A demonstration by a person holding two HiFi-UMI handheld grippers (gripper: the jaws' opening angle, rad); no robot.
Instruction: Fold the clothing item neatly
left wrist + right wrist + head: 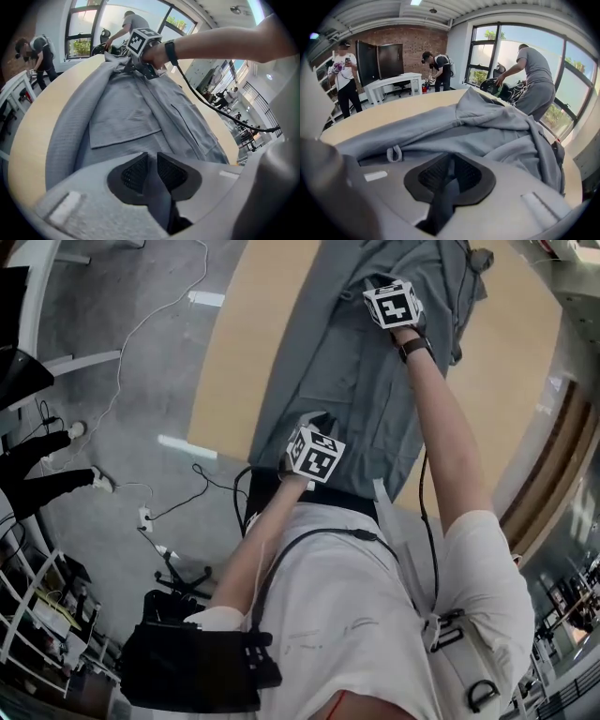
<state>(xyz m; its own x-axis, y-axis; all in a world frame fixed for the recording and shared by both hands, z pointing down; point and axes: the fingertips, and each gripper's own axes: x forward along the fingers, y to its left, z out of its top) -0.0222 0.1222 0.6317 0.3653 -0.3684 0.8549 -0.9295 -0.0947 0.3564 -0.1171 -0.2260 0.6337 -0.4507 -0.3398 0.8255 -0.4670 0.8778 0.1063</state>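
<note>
Background only. Head view: tan tabletop [225,362] runs down the upper middle, with grey floor [103,465] to its left. White cable [119,371] trails across the floor at upper left, power strip [145,517] sits mid left, and black bag [192,667] is bottom left (contents not visible). Right gripper view: brick wall [417,40] top centre, windows [501,47] upper right, white desk [391,84] centre left. Standing person [344,70] far left, person at the desk [438,65] upper centre, bent-over person [534,75] right.
</note>
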